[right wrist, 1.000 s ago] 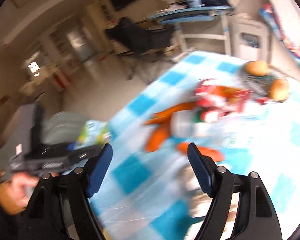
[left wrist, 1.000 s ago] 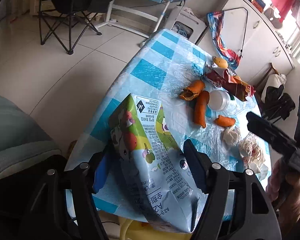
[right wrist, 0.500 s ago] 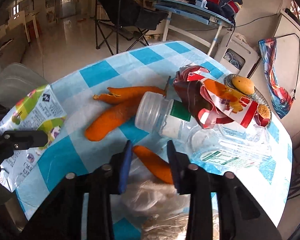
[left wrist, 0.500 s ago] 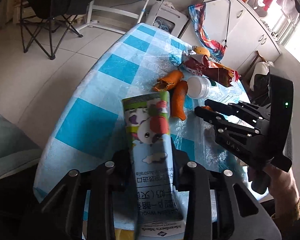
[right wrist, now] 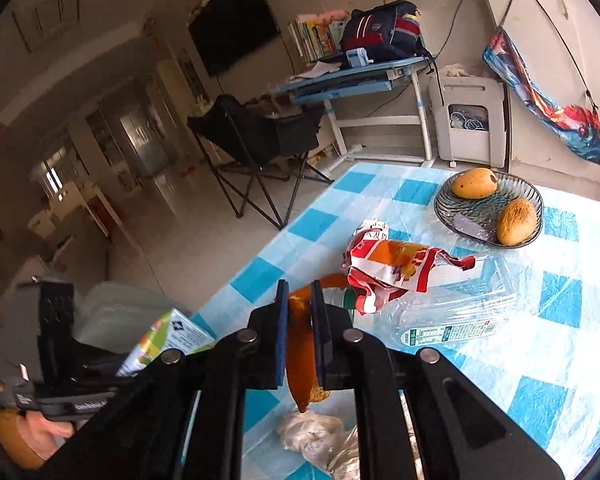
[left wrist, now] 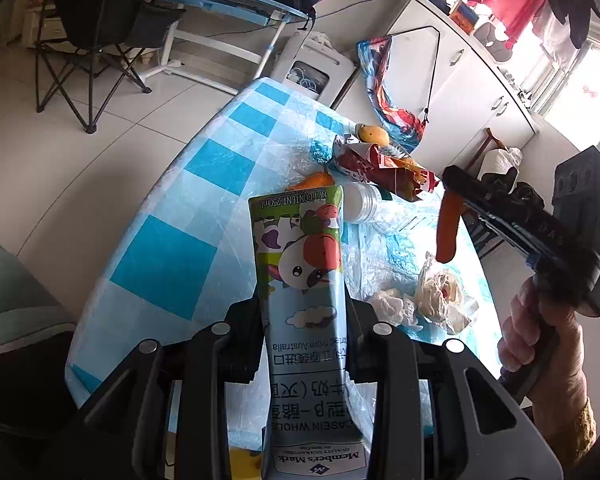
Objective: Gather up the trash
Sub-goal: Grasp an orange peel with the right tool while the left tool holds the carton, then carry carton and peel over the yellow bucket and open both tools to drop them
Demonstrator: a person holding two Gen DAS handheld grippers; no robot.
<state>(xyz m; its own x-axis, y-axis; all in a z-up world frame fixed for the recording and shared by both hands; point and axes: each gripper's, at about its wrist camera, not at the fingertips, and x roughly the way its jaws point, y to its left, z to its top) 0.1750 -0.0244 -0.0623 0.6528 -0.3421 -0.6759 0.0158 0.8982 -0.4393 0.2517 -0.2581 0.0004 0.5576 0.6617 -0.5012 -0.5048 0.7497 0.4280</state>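
We pinched the carton (left wrist: 300, 280) in our left gripper (left wrist: 304, 316) while our right gripper (right wrist: 299, 312), jaws just closing, clamped the peel (right wrist: 300, 356), both lifted clear for binning.

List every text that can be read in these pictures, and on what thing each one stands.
On the milk carton, print upside down:
"NET CONTENT: 250mL"
"from Australia"
"ASEIN WHOL", cut off
"Member's Mark"
Chinese characters there: partly hidden.
Plastic bottle label: too small.
Snack wrapper: crumpled, unreadable.
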